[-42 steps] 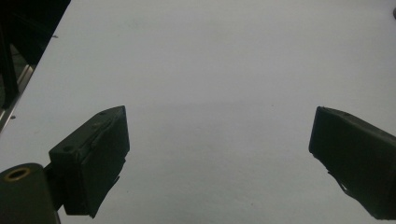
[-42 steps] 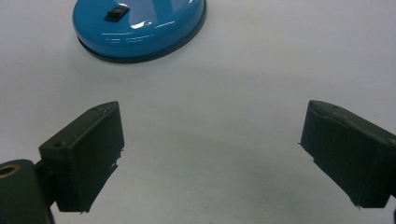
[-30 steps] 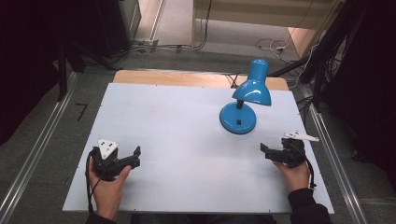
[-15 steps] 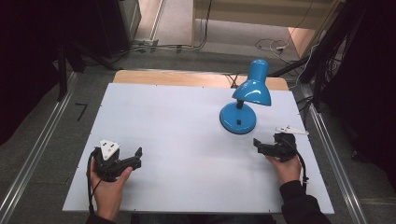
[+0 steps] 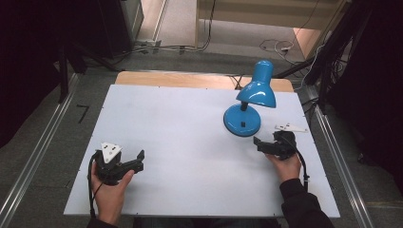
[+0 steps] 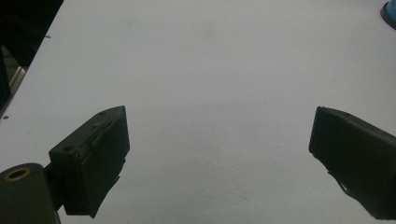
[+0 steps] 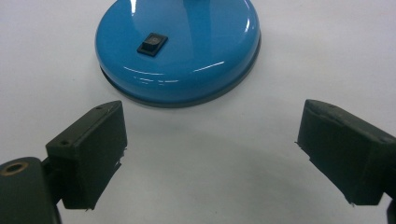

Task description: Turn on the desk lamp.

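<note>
Fingers spread wide on right gripper [image 5: 260,143], now moved up close to blue lamp [image 5: 249,102], just short of its round base [image 7: 180,46] with black switch [image 7: 152,44]. Fingers equally spread on left gripper [image 5: 138,159], unmoved, well apart from lamp. Lamp head cut off in right gripper view.

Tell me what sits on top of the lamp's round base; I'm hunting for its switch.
A small black rocker switch sits on the blue base; the stem rises behind it. Whatever is under the base is hidden.
</note>
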### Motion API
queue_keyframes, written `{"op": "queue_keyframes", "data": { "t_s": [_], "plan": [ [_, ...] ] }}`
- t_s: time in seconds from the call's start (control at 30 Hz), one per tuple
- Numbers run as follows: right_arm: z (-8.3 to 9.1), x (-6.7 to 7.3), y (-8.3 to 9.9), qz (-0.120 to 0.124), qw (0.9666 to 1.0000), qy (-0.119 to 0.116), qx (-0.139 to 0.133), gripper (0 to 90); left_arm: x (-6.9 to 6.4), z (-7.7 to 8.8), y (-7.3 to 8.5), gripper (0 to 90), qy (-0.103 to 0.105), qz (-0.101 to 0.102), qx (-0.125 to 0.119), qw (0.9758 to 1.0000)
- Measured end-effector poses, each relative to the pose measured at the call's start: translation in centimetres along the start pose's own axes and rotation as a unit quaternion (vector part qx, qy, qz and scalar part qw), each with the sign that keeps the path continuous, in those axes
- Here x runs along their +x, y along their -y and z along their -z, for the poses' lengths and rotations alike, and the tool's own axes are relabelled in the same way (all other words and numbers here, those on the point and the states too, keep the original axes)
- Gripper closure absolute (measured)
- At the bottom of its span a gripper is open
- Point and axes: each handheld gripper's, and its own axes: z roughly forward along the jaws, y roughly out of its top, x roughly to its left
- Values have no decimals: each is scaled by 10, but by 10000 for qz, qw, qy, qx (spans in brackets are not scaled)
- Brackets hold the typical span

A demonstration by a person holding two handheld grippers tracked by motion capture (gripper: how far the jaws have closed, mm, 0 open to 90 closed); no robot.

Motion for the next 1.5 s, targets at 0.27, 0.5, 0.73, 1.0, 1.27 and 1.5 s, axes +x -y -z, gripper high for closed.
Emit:
{"op": "queue_keyframes", "data": {
  "t_s": [0.27, 0.5, 0.73, 1.0, 1.27, 1.5],
  "plan": [
    [-10, 8, -5, 47, 10000, -3, 22, 67, 0, 1, 0, 60, 32, 14, -13, 10000],
    [-16, 14, -10, 41, 10000, -65, -63, 116, 1, 1, 0, 61, 29, 33, 5, 10000],
    [-21, 18, -14, 40, 10000, -61, -43, 118, 1, 1, 0, 62, 47, 32, 8, 10000],
    [-24, 22, -19, 70, 9999, -4, -110, 124, 2, 1, 0, 62, 66, 59, 0, 10000],
    [-28, 26, -26, 94, 9997, -106, -203, 264, 2, 2, 0, 66, 78, 68, -17, 9999],
    [-33, 26, -28, 30, 9994, -260, -234, 383, 4, 2, 0, 66, 111, 103, -10, 9999]
  ]
}}
